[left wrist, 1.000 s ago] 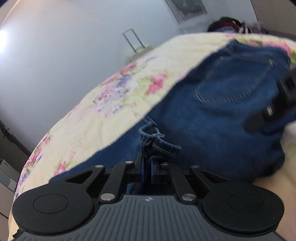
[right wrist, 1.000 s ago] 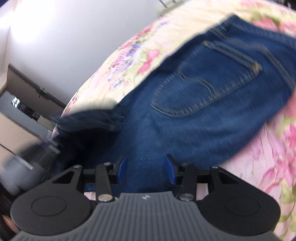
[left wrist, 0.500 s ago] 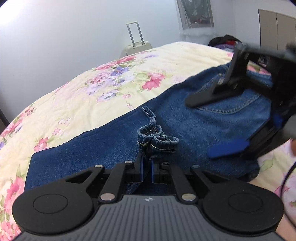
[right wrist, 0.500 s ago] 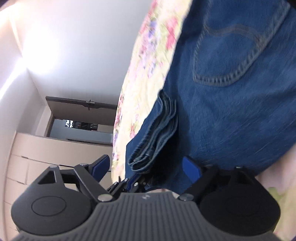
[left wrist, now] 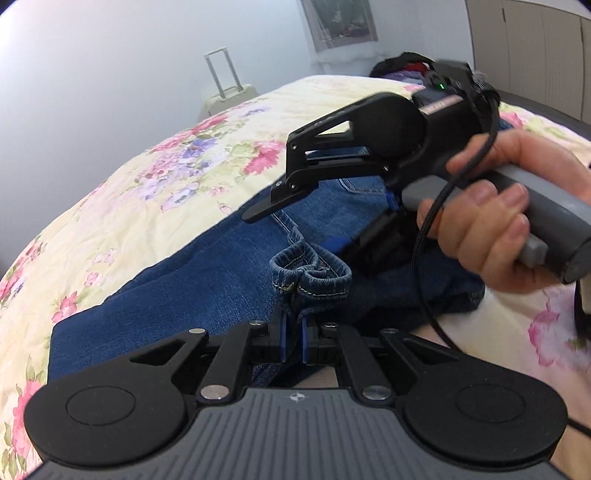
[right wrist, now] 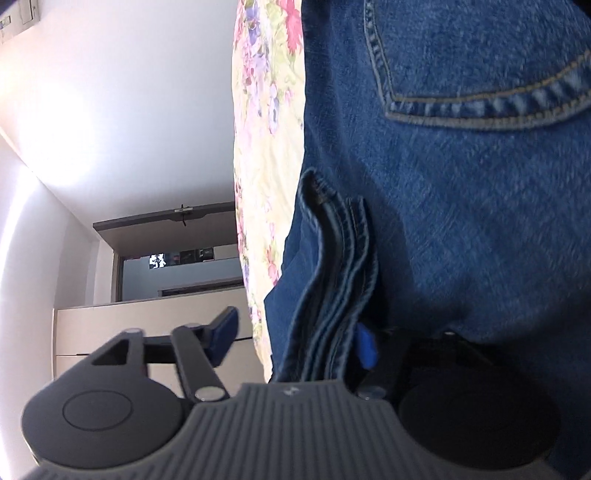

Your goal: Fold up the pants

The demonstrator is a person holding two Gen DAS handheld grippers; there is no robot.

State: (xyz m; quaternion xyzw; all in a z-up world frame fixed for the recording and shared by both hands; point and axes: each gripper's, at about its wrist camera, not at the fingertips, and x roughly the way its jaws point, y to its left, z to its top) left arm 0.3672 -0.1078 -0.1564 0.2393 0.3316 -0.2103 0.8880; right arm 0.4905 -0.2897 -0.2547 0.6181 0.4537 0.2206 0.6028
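A home bedroom: floral-quilted bed (left wrist: 155,192), suitcase (left wrist: 227,98), wardrobe (left wrist: 535,48).

Bed (left wrist: 155,221) covered by a cream quilt (left wrist: 110,236) with pink and purple flower print; surface mildly creased. Pale hard-shell suitcase (left wrist: 229,98) stands beyond the far edge of the bed, against the white wall (left wrist: 110,66), its telescopic handle extended. Framed picture (left wrist: 338,22) hangs on that wall (subject too blurred to read). Dark heap of clothes (left wrist: 406,66) at the far end of the bed, with red and purple showing. Beige cabinet doors (left wrist: 524,48) at upper right. Right wrist view, rolled sideways: dark-framed opening (right wrist: 177,254) and a light drawer unit (right wrist: 110,332).
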